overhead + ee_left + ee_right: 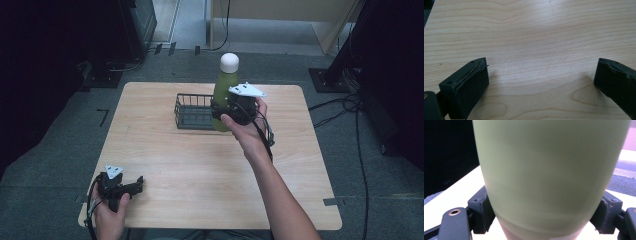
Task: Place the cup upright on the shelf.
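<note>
A green bottle (224, 85) with a white cap (229, 62) stands upright at the right end of a black wire basket (192, 111) in the high view. My right gripper (226, 109) is shut on the bottle's lower body. In the right gripper view the green bottle (549, 175) sits squeezed between both black jaws. My left gripper (138, 186) rests near the table's front left corner, held by a hand. Its jaws stand wide apart in the left gripper view (541, 80), with bare wood between them.
The light wooden table (200, 165) has rounded corners and sits on grey carpet. Cables (345, 105) trail on the floor at the right. Dark equipment (140, 25) and a pale cabinet (280, 20) stand beyond the far edge.
</note>
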The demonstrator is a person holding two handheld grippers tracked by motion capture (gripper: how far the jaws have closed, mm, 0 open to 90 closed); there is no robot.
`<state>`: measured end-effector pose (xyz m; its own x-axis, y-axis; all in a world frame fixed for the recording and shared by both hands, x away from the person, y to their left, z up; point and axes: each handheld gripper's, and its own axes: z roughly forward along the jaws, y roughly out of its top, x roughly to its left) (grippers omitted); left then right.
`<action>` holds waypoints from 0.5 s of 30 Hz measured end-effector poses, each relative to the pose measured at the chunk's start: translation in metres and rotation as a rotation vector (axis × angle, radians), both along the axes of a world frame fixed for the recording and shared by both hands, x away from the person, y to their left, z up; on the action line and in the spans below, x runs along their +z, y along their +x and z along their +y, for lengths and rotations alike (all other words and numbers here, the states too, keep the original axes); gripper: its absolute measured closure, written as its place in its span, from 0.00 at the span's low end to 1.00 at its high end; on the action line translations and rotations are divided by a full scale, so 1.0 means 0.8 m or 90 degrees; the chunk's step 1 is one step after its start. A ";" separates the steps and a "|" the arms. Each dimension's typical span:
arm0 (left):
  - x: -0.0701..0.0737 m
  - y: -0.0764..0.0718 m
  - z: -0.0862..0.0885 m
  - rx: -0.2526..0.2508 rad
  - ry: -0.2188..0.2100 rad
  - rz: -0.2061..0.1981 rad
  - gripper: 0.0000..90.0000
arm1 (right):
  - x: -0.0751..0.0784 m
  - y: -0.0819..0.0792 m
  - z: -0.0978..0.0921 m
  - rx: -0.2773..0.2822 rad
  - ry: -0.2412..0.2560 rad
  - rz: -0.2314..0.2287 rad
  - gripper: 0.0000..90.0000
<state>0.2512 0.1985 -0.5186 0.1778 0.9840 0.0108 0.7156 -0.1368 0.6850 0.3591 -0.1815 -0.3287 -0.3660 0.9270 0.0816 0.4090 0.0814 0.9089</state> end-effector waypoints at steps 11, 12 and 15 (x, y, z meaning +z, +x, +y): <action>0.000 0.000 0.000 0.000 0.000 -0.002 0.00 | 0.000 0.039 -0.005 -0.031 -0.006 0.011 0.22; 0.000 0.000 0.000 0.000 0.000 -0.002 0.00 | 0.000 0.044 -0.005 -0.034 -0.005 0.015 0.22; 0.000 0.000 0.000 0.000 0.000 -0.001 0.00 | 0.002 0.053 -0.004 -0.041 -0.005 0.015 0.22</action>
